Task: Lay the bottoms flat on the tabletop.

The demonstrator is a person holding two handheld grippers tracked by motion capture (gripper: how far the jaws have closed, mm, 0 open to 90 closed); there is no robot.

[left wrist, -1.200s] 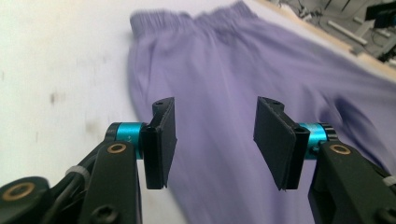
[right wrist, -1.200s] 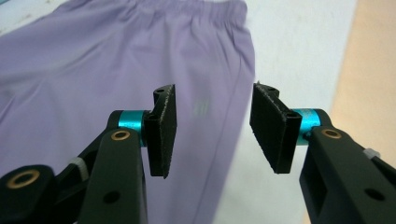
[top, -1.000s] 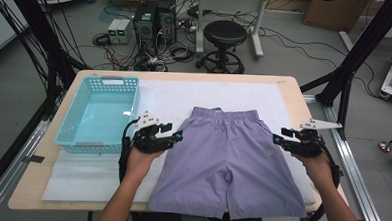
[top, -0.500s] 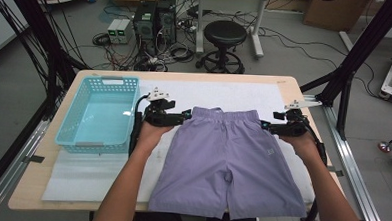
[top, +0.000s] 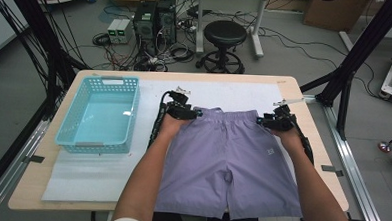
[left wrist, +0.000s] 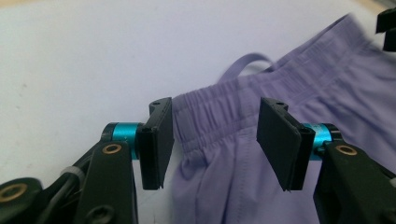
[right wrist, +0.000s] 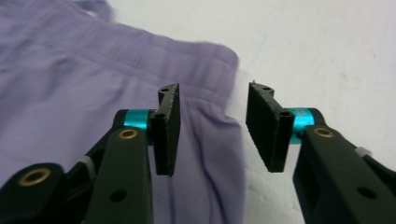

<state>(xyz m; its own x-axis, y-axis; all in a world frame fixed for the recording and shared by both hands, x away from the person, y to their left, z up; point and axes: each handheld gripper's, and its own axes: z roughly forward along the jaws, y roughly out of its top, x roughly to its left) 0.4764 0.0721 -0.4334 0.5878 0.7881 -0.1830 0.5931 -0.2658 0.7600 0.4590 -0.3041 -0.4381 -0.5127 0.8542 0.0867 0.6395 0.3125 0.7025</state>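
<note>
Purple shorts (top: 227, 157) lie flat on the white mat (top: 235, 92), waistband at the far side. My left gripper (top: 186, 111) is at the waistband's left corner and my right gripper (top: 271, 121) at its right corner. In the left gripper view the left gripper (left wrist: 217, 135) is open, and its jaws have just been closing. The gathered waistband corner of the shorts (left wrist: 243, 186) lies between the pads, untouched. In the right gripper view the right gripper (right wrist: 215, 128) is open too, its jaws also just closing. The side edge of the shorts (right wrist: 70, 84) lies between them, not pinched.
An empty turquoise basket (top: 100, 114) stands on the table's left part, beside the mat. The wooden table edge (top: 313, 120) runs just right of my right gripper. A black stool (top: 224, 36) and computer boxes (top: 153, 18) stand on the floor beyond the table.
Both hands have moved forward, away from the person, from the sides of the shorts to the two waistband corners, and have come lower. The shorts lie as before.
</note>
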